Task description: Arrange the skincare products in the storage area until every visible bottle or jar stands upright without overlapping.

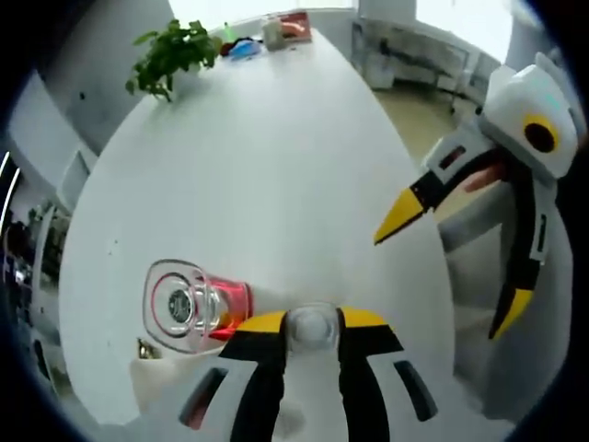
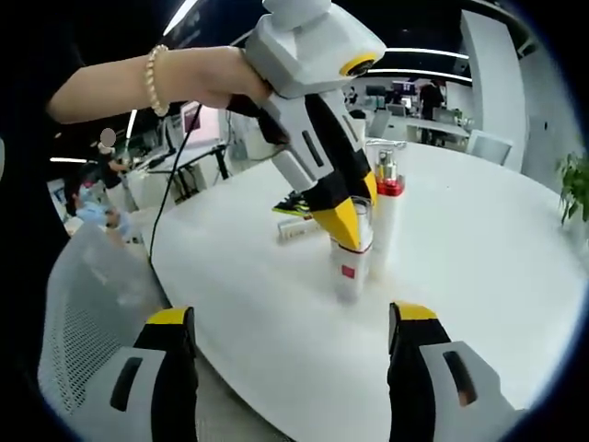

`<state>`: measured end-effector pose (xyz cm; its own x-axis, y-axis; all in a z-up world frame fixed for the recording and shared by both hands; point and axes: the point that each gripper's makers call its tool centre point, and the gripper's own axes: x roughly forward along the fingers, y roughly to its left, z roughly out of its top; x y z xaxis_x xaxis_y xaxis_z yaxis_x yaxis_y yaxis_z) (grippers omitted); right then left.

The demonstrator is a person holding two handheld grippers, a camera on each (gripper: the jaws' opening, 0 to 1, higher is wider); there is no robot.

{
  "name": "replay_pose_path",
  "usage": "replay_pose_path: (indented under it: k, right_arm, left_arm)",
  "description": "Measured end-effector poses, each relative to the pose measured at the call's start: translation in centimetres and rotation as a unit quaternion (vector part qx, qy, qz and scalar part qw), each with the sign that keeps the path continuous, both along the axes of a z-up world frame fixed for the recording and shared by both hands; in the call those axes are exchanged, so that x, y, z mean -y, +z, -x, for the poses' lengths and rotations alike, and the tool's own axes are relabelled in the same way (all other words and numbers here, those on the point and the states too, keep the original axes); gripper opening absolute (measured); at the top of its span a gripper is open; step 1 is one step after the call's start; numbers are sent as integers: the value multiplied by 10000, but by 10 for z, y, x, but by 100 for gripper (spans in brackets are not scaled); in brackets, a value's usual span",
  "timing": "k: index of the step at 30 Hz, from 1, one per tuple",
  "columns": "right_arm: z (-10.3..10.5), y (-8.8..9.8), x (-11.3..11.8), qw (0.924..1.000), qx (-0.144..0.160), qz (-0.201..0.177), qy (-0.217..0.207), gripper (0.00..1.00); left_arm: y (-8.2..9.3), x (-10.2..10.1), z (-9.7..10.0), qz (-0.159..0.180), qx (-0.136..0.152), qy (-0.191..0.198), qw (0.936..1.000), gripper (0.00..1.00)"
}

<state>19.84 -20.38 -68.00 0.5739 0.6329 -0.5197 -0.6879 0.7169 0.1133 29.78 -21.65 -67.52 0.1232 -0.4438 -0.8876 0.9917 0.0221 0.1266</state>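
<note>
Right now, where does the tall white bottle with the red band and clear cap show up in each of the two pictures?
Left gripper view: the tall white bottle is lower left, seen cap-on, just left of the left claw.
Right gripper view: the tall white bottle is at centre, just right of the short white bottle that the left claw grips.
Shared landmark: the green potted plant, top left in the left gripper view, at the right edge in the right gripper view.

Open office: big white table (image 1: 276, 184), potted plant (image 1: 170, 55), desks with monitors (image 2: 198, 120) behind, ceiling strip lights (image 2: 179, 17).
</note>
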Motion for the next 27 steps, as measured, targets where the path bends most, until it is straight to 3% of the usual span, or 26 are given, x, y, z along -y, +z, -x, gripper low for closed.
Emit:
replay_pose_path:
  k: [4,18,27]
  right_arm:
    - [0,1,-1,10000,-11,-68,-8,87]
    - [3,-3,-2,9999,-79,20,61,86]
    - [3,-7,-2,9998,-129,88,79,87]
  left_arm:
    - [3,1,0,24,107,-163,9998,27]
    - [12,1,-1,163,189,-184,9995,30]
    - [26,-1,-2,364,311,-149,9987,34]
